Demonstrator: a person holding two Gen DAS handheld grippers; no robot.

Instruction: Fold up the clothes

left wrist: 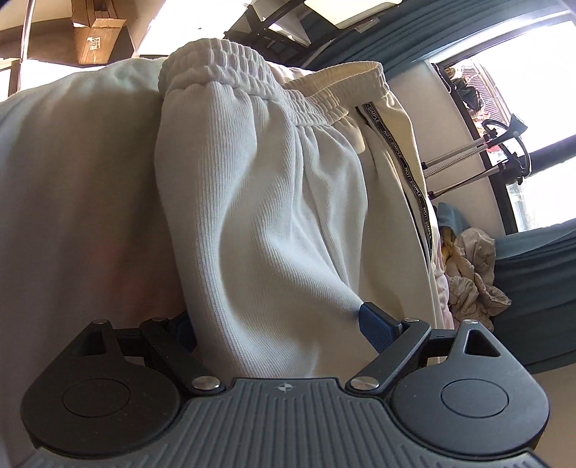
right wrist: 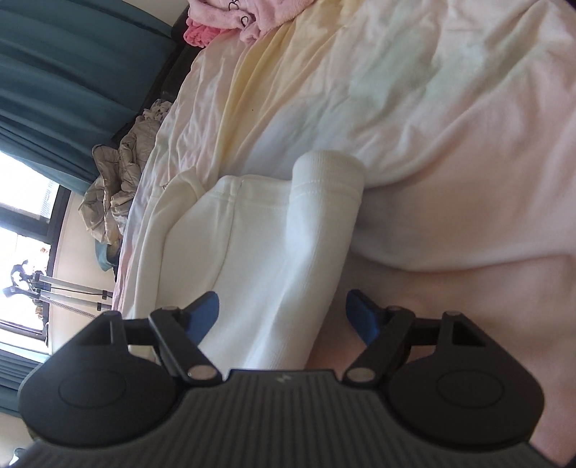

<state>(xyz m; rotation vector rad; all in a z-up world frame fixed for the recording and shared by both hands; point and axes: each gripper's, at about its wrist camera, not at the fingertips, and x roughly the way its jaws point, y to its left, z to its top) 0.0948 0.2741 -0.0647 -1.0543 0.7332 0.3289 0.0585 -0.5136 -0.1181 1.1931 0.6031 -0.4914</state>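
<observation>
Left wrist view: a big pale bed sheet (left wrist: 72, 187) fills the left side. On it lie the white pants (left wrist: 259, 201), made of ribbed cloth, with a bunched stretchy waistband (left wrist: 230, 61) at the top. Just beside them, to the right, is a cream pair of pants (left wrist: 388, 151) with a black stripe of small letters running down its side. The left gripper (left wrist: 277, 324) has its blue pads (left wrist: 374, 325) spread wide apart. A thick fold of the white pants sits between them. The right pad touches the cloth, and the left pad is partly hidden behind it. The jaws are not squeezed tight.

In the right wrist view, the sheet (right wrist: 432, 108) looks soft pink and yellow and takes up most of the picture. The white pants (right wrist: 273, 252) lie across it, and the leg ends have stitched hems (right wrist: 324, 187). The right gripper (right wrist: 282, 316) is spread wide too, with one blue pad (right wrist: 207, 313) resting over the cloth and the other pad over the sheet, apart from the pants. It is not holding anything.

Far off are teal curtains (right wrist: 64, 72), a crumpled grey blanket (right wrist: 115, 180) and some pink fluffy clothes (right wrist: 230, 18).
</observation>
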